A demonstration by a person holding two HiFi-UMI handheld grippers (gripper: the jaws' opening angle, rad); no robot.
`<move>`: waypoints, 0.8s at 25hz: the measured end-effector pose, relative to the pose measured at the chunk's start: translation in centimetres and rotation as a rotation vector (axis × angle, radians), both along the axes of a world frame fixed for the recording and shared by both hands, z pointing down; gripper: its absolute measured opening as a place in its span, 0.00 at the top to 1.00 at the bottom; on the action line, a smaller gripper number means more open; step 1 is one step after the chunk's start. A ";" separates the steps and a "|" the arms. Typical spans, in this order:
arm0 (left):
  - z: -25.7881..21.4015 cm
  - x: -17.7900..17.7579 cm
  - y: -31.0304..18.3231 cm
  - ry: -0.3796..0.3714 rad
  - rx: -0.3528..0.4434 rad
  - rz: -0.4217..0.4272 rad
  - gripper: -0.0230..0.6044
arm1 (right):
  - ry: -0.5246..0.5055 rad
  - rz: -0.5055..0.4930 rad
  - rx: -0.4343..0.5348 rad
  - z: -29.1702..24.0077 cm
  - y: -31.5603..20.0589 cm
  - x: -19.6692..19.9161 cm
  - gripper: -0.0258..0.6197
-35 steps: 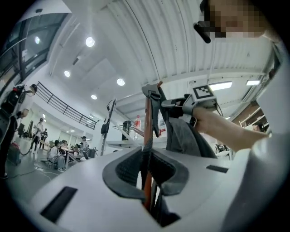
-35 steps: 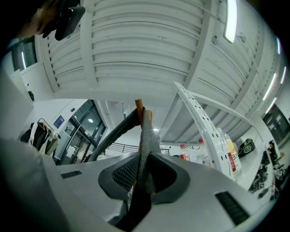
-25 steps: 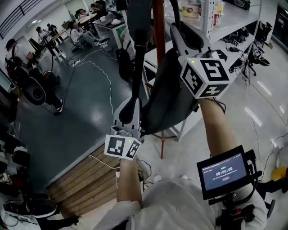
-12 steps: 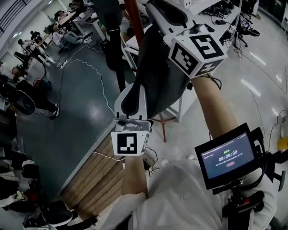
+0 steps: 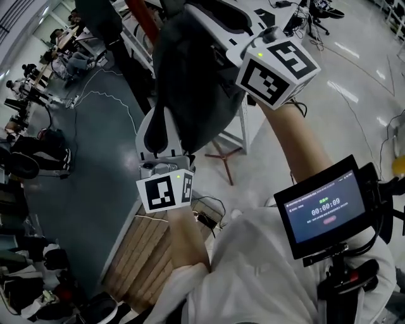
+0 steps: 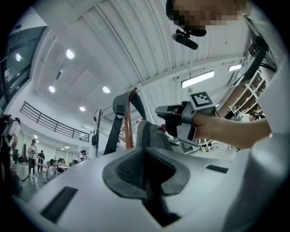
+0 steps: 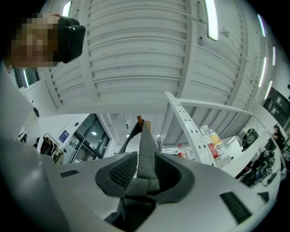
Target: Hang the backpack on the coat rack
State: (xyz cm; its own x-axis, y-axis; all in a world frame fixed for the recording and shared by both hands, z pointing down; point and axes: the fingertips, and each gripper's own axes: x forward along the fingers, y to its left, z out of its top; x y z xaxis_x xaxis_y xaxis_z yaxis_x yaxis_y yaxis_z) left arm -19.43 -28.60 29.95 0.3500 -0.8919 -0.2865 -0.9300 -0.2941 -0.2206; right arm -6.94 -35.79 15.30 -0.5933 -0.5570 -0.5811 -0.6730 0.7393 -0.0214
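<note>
The dark grey backpack (image 5: 190, 76) hangs in the air between both grippers, close beside the red-brown pole of the coat rack (image 5: 142, 16). My left gripper (image 5: 166, 120) is shut on the backpack's lower part, and its pads (image 6: 131, 165) are pressed together on dark fabric. My right gripper (image 5: 218, 16) is higher up, shut on a grey strap (image 7: 146, 154) that runs up towards the pole's top (image 7: 139, 120). In the left gripper view the backpack (image 6: 152, 133), its black strap (image 6: 118, 118) and the pole (image 6: 128, 131) rise ahead, with the right gripper (image 6: 181, 120) beside them.
A white shelving unit (image 7: 190, 131) with bottles (image 7: 213, 140) stands right behind the rack. The rack's feet (image 5: 221, 155) spread on the floor below. A wooden platform (image 5: 139, 253) and cables (image 5: 114, 101) lie near the person's feet. People sit at desks far left (image 5: 63, 50).
Both grippers keep their hold and have carried the backpack up and closer along the pole. The head camera has swung, so the pole now sits further left in view.
</note>
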 end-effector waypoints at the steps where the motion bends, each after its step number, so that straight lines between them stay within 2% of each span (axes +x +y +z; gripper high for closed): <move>1: 0.0 -0.2 0.1 -0.003 -0.001 -0.001 0.94 | -0.005 0.007 -0.010 0.4 0.3 0.3 0.80; 6: -0.3 -0.1 0.8 -0.033 -0.009 -0.009 0.94 | -0.027 0.033 -0.056 2.2 2.0 3.2 0.80; 9: -2.4 1.5 2.5 0.008 0.016 0.013 0.94 | -0.047 0.051 -0.078 3.3 3.8 6.9 0.80; 12: -5.8 3.0 5.0 0.111 0.069 0.127 0.94 | -0.068 0.084 -0.110 4.5 5.6 10.0 0.80; 14: -7.1 4.2 6.4 0.156 0.072 0.219 0.94 | -0.088 0.098 -0.128 5.6 6.8 11.5 0.80; 16: -7.5 5.6 7.2 0.165 0.059 0.289 0.94 | -0.101 0.115 -0.143 6.7 7.6 12.7 0.80; 20: -7.2 8.8 7.8 0.143 0.048 0.366 0.94 | -0.103 0.141 -0.155 8.2 8.4 14.4 0.80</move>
